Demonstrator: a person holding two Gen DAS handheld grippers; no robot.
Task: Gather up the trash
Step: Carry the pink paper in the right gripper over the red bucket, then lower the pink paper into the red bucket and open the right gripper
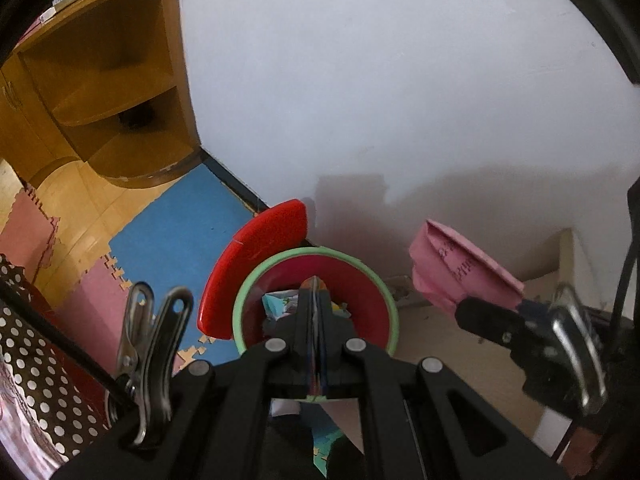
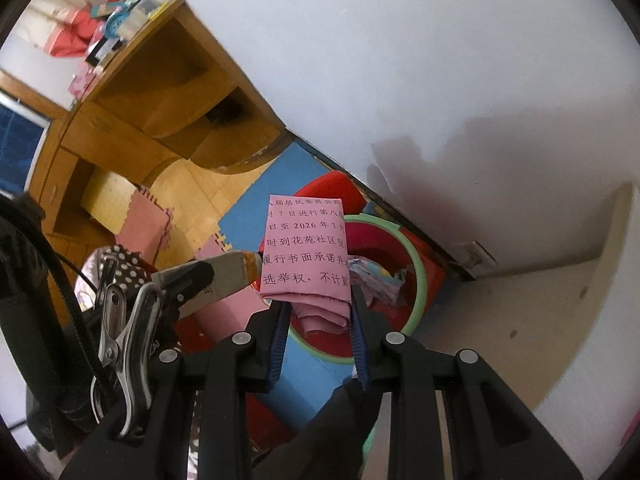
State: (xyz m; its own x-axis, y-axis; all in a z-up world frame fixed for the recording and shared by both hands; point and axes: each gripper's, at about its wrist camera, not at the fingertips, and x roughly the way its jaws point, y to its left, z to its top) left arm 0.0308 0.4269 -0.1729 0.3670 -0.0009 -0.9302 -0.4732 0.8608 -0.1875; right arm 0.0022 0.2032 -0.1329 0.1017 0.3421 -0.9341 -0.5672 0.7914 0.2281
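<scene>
A red trash bin [image 1: 372,300] with a green rim stands on the floor by the wall, its red lid [image 1: 256,264] tipped open; it also shows in the right wrist view [image 2: 420,280]. Colourful scraps [image 2: 376,276] lie inside. My left gripper [image 1: 317,292] is shut with nothing visibly between its fingers, pointing over the bin's mouth. My right gripper [image 2: 318,300] is shut on a folded pink printed paper [image 2: 306,248], held above the bin. The paper also shows in the left wrist view [image 1: 456,268], right of the bin.
A wooden corner shelf unit [image 1: 112,92] stands left against the white wall [image 1: 400,100]. Blue and pink foam mats [image 1: 180,232] cover part of the wood floor. A polka-dot fabric [image 1: 36,360] is at lower left. A pale table surface [image 2: 520,312] lies right.
</scene>
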